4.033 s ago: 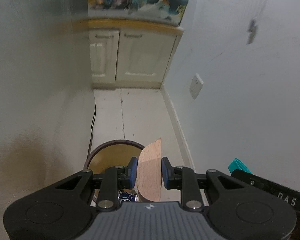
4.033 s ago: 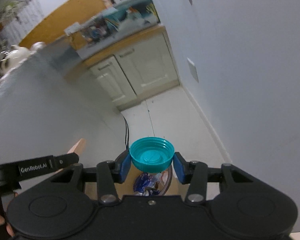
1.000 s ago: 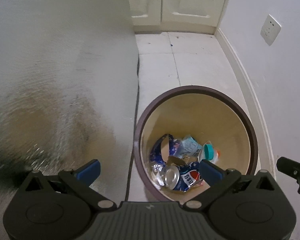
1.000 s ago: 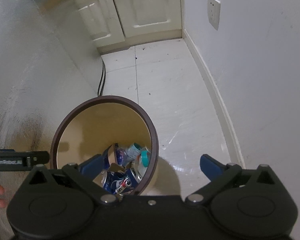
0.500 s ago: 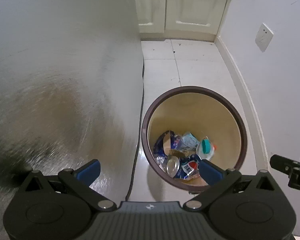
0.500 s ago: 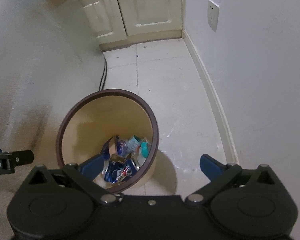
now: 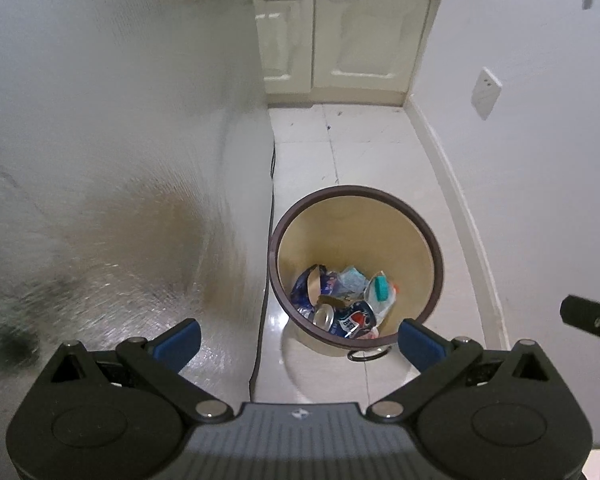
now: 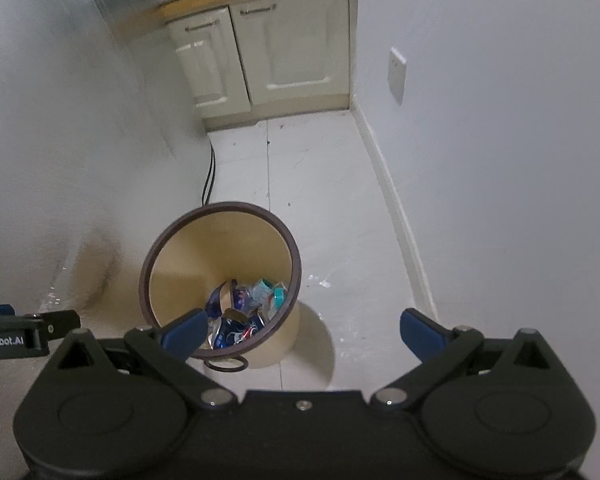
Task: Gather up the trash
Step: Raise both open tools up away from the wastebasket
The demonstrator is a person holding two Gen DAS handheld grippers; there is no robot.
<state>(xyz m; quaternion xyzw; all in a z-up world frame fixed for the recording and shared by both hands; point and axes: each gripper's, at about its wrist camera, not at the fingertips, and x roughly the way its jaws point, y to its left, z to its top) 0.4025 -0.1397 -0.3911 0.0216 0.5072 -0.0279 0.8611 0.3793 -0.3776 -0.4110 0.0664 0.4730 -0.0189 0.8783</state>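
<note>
Below both grippers stands a round bin [image 7: 428, 240], cream-walled inside with a dark brown rim, on glossy white floor tiles [image 7: 380, 160]. At its bottom: crushed blue cans [image 7: 350, 320], crinkled wrappers, a teal cap [image 7: 381, 288]. Left gripper [image 7: 298, 338] and right gripper [image 8: 302, 330] both spread wide, blue pads empty. Beyond the bin: cream cabinet doors [image 8: 292, 48]; a brushed-metal panel [image 7: 100, 140] just beside it.

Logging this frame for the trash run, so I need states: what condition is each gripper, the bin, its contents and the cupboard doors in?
left gripper: open, empty.
right gripper: open, empty.
waste bin: upright on the floor, no lid, partly filled.
drink can: crushed, lying in the bin.
teal cap: lying in the bin on the other trash.
cupboard doors: shut.
</note>
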